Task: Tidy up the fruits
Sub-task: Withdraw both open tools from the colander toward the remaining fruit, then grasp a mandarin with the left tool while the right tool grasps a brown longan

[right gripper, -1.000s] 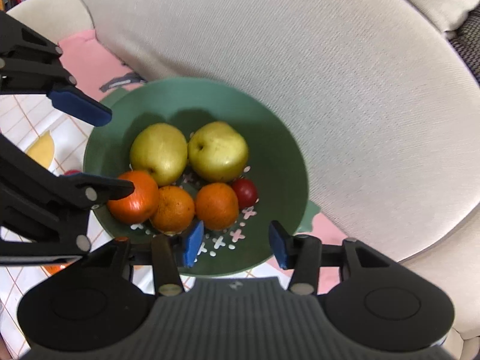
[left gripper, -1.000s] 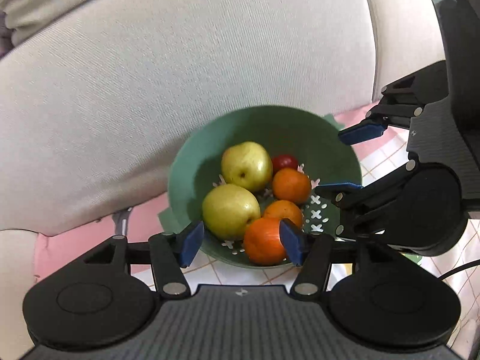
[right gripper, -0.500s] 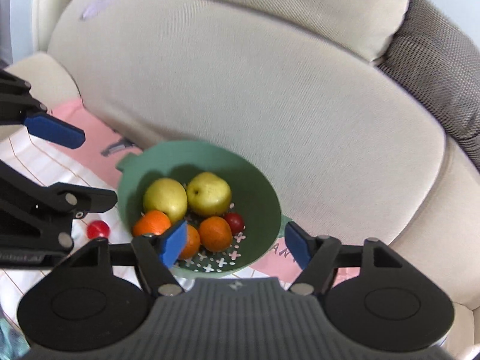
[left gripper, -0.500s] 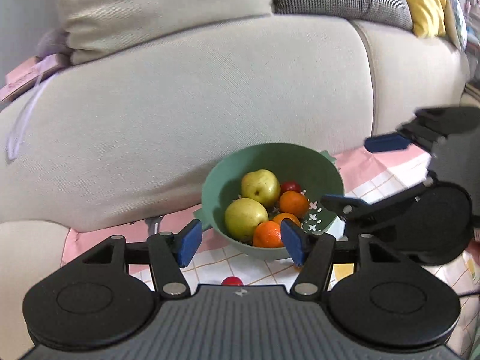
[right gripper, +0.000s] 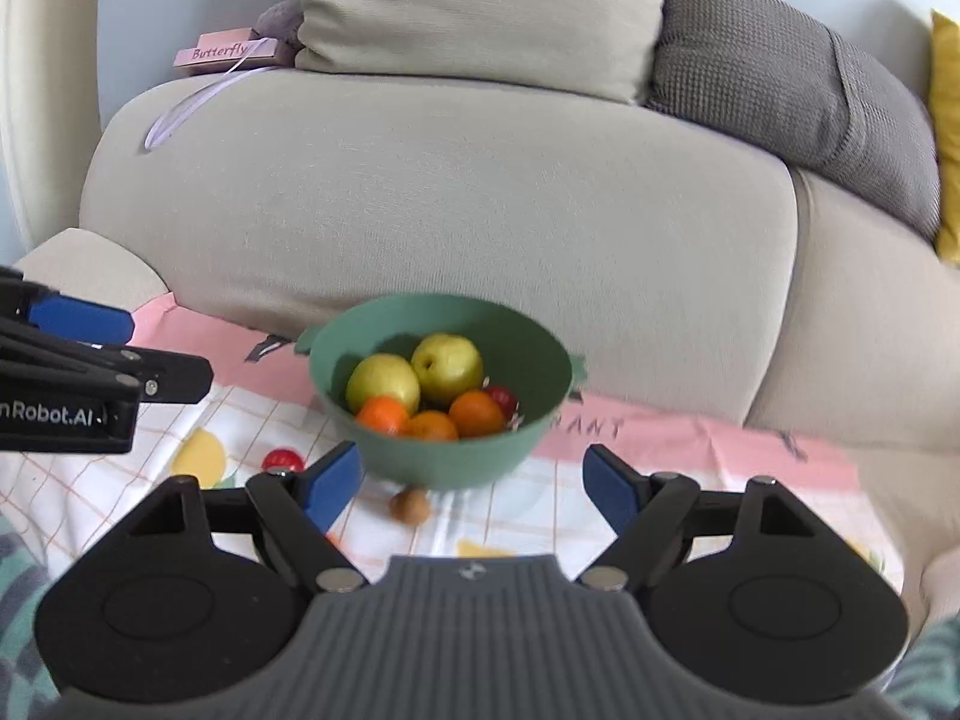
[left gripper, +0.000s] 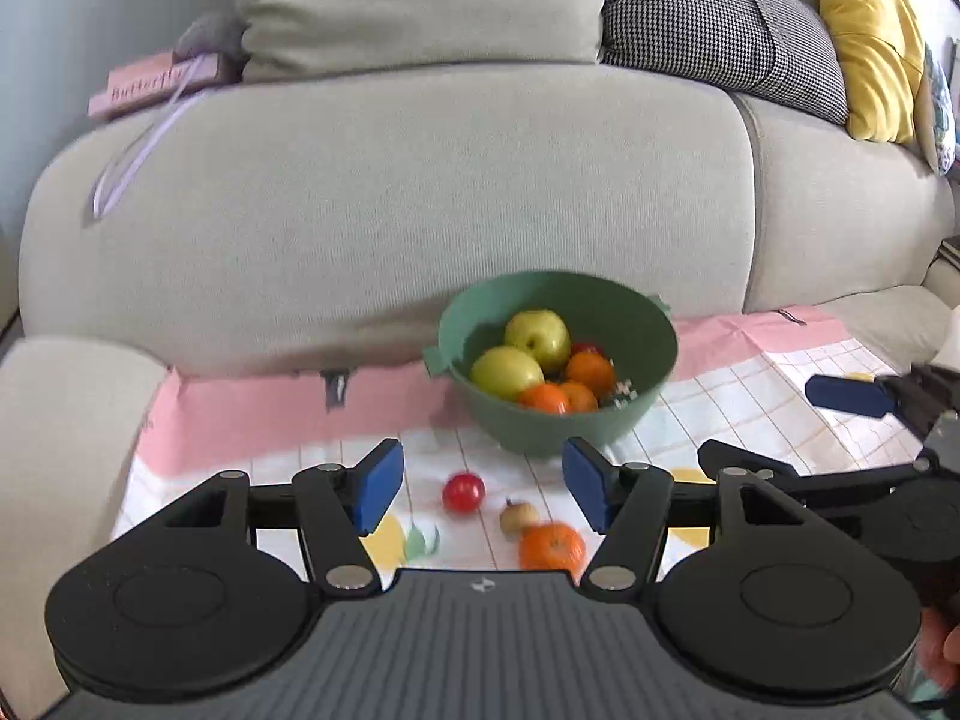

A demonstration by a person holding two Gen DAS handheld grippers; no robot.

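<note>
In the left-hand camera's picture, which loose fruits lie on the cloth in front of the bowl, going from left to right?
Red cherry tomato → small tan fruit → orange.

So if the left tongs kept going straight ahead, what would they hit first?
Probably the green bowl of fruit, roughly centred ahead of the open left tongs; the loose cherry tomato sits lower on the cloth, though depth is unclear.

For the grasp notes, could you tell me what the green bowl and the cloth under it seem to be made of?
Green bowl: probably matte plastic, with an even colour, moulded tab handles and cross-shaped drain holes. Cloth: apparently thin printed fabric, creased, lying flat on the sofa.
</note>
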